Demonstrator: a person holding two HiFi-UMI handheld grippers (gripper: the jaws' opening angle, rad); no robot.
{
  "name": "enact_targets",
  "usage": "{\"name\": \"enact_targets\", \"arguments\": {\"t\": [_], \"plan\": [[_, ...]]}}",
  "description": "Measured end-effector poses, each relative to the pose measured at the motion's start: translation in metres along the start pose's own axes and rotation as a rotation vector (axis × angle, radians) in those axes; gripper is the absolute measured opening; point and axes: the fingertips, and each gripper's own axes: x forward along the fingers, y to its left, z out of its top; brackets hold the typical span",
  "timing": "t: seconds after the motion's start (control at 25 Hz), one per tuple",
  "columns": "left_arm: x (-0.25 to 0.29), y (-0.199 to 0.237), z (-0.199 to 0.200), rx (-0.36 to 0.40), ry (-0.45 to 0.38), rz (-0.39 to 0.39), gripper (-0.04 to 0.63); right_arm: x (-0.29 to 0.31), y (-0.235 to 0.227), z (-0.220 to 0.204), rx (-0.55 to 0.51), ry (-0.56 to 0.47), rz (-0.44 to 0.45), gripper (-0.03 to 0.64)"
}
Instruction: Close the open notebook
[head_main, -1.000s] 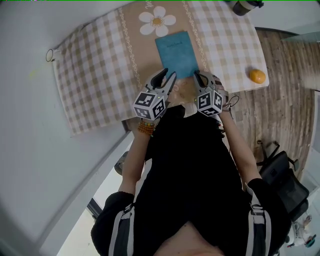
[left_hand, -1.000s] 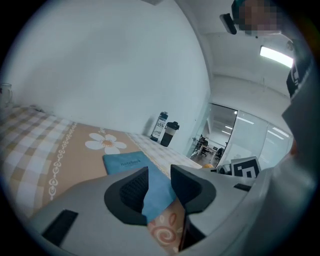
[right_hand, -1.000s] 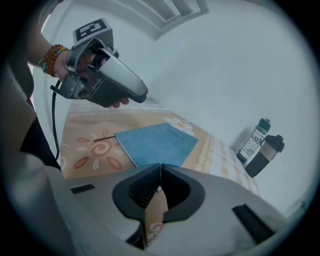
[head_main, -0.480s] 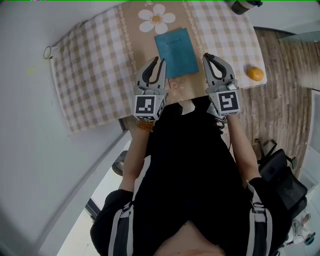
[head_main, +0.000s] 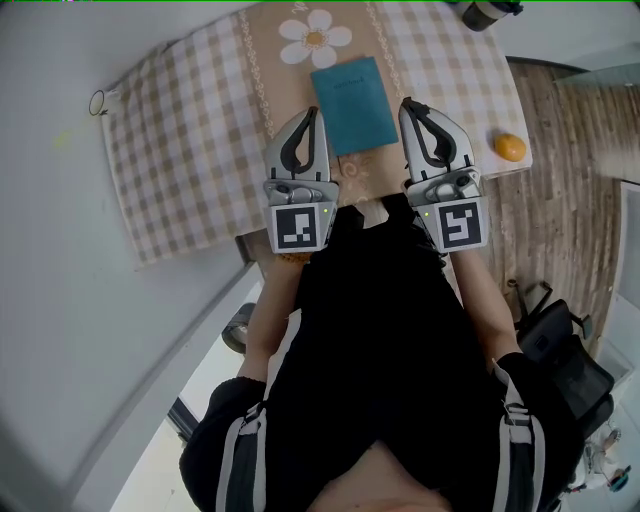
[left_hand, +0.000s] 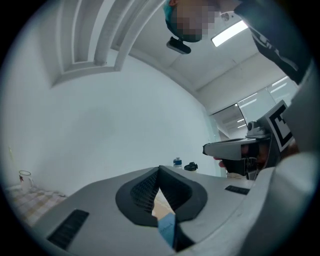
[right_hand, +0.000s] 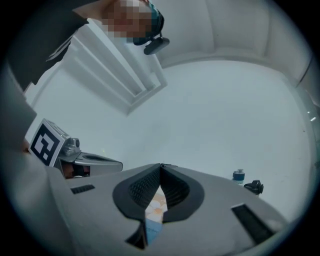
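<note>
From the head view, the table runs away from me toward 12 o'clock. Its near edge sits right against my body, and its right edge drops to wood floor at 3 o'clock. The notebook lies closed and flat on the tan runner, cover up, just below the printed flower. There is open cloth at its 9 o'clock all the way out to a glass on the far left corner. At its 3 o'clock the cloth is free up to an orange near the right edge. A dark cup stands at 1 o'clock by the far edge, well apart from the notebook. A chair stands on the floor at my 4 o'clock.

The left gripper is at the notebook's 9 o'clock and the right gripper at its 3 o'clock, one beside each long edge, with neither touching it. Both gripper views look level at the pale wall, with the table low in view.

The left jaws have just closed and their tips now meet with nothing between them. The right jaws are also pressed together and hold nothing. Through the slit below each pair of pads I see only a strip of runner and notebook lying behind.
</note>
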Motion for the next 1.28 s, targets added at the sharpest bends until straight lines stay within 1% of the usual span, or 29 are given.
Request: {"name": "enact_targets", "arguments": {"t": [0.08, 0.24, 0.48, 0.6, 0.64, 0.76, 0.88, 1.0, 1.16, 1.28], "plan": [[-0.004, -0.003, -0.001, 0.018, 0.004, 0.002, 0.005, -0.001, 0.008, -0.006, -0.007, 0.019, 0.010, 0.006], [-0.010, -0.004, -0.007, 0.013, 0.018, 0.011, 0.005, -0.005, 0.019, -0.018, -0.009, 0.055, 0.007, 0.006], [-0.015, -0.006, -0.012, 0.031, 0.031, -0.006, 0.005, -0.006, 0.030, -0.030, -0.016, 0.089, 0.015, 0.006], [-0.014, -0.007, -0.014, 0.011, 0.040, -0.001, 0.005, -0.006, 0.027, -0.033, -0.012, 0.100, 0.012, 0.006], [-0.015, -0.007, -0.016, 0.020, 0.046, -0.005, 0.005, -0.006, 0.027, -0.033, -0.012, 0.102, 0.012, 0.006], [-0.017, -0.007, -0.022, 0.078, 0.077, -0.029, 0.005, -0.005, 0.028, -0.036, -0.015, 0.111, 0.015, 0.006], [-0.015, -0.007, -0.023, 0.067, 0.062, -0.029, 0.005, -0.003, 0.030, -0.038, -0.019, 0.115, 0.021, 0.006], [-0.014, -0.009, -0.027, 0.070, 0.076, -0.034, 0.005, -0.003, 0.030, -0.040, -0.020, 0.118, 0.026, 0.006], [-0.012, -0.014, -0.034, 0.140, 0.109, -0.067, 0.005, -0.002, 0.027, -0.043, -0.016, 0.127, 0.029, 0.006], [-0.009, -0.017, -0.042, 0.166, 0.140, -0.087, 0.005, -0.001, 0.022, -0.045, -0.012, 0.136, 0.028, 0.006]]}}
